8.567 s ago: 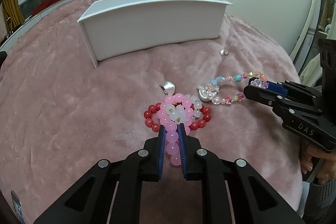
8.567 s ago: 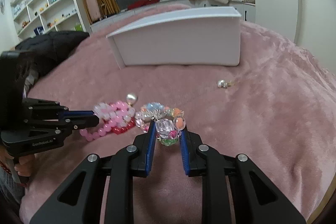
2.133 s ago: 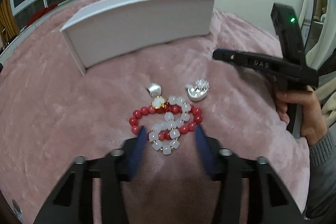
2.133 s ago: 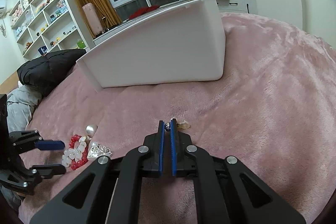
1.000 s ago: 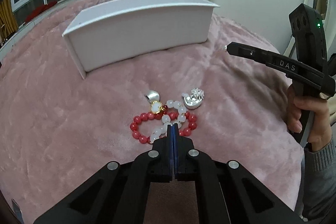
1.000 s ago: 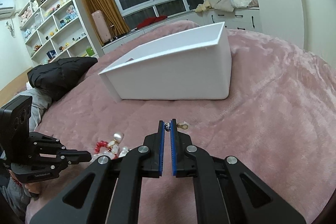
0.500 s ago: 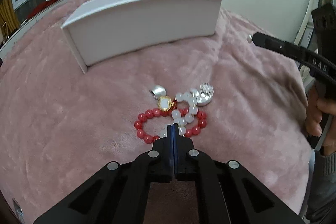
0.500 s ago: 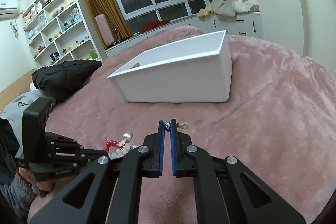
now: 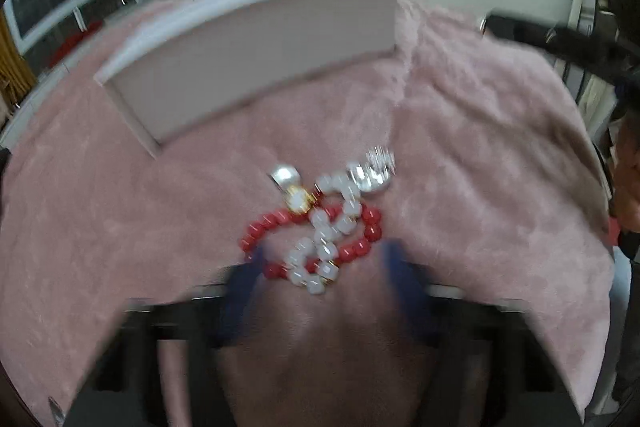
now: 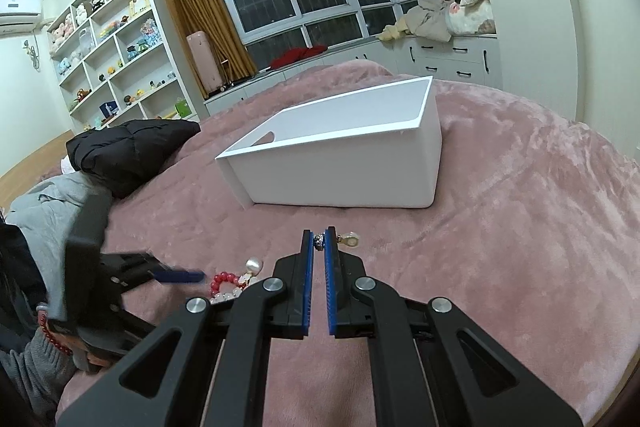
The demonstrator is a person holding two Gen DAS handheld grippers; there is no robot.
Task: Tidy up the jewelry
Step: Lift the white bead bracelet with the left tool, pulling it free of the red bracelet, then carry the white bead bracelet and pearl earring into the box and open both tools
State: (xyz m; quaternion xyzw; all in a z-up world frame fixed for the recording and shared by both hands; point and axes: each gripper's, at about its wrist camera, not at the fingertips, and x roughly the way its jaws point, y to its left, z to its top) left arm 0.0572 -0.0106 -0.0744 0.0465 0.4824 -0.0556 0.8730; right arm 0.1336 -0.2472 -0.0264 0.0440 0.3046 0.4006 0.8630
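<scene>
Jewelry: red bead bracelet (image 9: 362,247) tangled with white bead bracelet (image 9: 326,239), near front of white box (image 9: 256,59).
Handling: probably light, limp, slippery; pinch across a strand.
Count: two bracelets, pearl charm (image 9: 284,175), silver ring (image 9: 374,173).
Left gripper (image 9: 324,267): spread wide, empty, straddling bracelets.
Right gripper (image 10: 319,247): nearly closed on small earring (image 10: 347,239), before box.

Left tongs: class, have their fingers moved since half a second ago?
Yes. The left tongs have swung open, fingers now flanking the red bracelet on the pink blanket.
</scene>
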